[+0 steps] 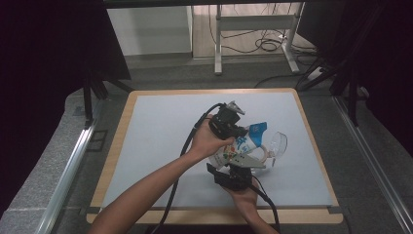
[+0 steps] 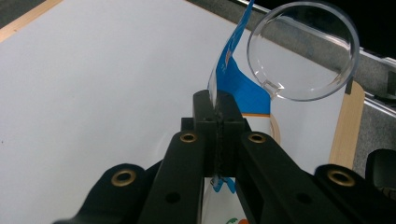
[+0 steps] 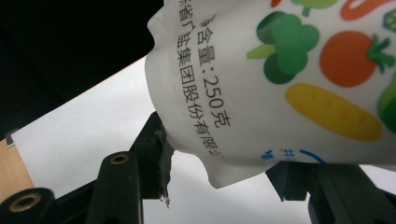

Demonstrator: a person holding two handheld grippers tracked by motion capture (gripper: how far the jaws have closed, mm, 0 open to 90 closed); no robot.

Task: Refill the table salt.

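Note:
A white pouch (image 1: 242,144) printed with vegetables and a blue top is held above the mat between both grippers. My left gripper (image 1: 242,130) is shut on the pouch's thin blue-and-white top edge (image 2: 223,70); its jaws meet with the film pinched between them (image 2: 217,100). My right gripper (image 1: 237,165) comes from below and is shut on the pouch's lower end (image 3: 289,79), one pad (image 3: 158,151) against its side. A clear plastic cup (image 1: 277,144) lies on its side just right of the pouch, its round mouth (image 2: 303,51) toward the left gripper view.
A pale mat (image 1: 160,126) covers the wooden table, whose rim (image 1: 119,141) shows around it. Black cables trail from both grippers toward the near edge. Beyond the table stand a metal desk frame (image 1: 253,29) and floor cables.

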